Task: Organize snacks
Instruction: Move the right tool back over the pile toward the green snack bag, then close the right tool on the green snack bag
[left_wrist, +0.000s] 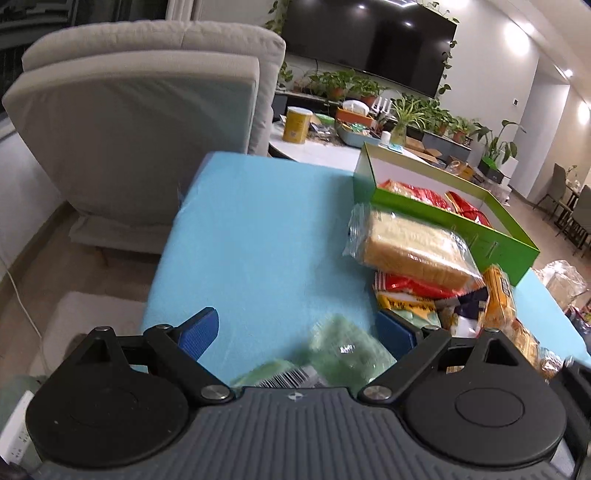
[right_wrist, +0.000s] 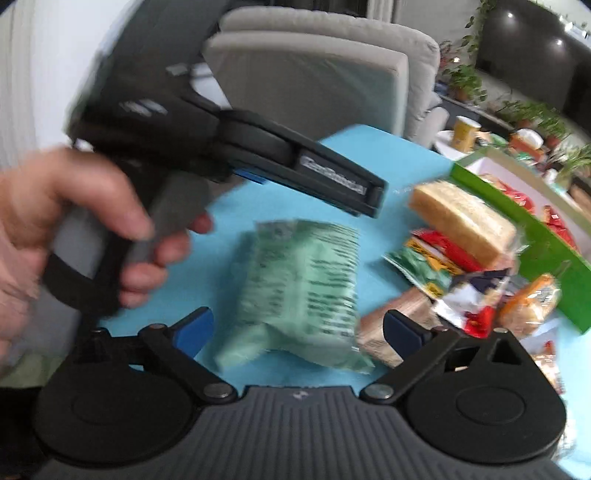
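Tongs (right_wrist: 297, 330) wide astride green packet (right_wrist: 295, 291)

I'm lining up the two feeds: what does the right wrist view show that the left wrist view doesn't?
Right wrist only: the person's hand gripping the left tongs from the side, and the green packet's printed face.
Left wrist only: the television and the yellow canister.
Both: blue table, wrapped bread, green box, sofa, open jaws.

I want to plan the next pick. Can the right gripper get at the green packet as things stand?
Probably yes: the right gripper is open, the green packet lies just ahead on the blue tabletop, nothing covering it.
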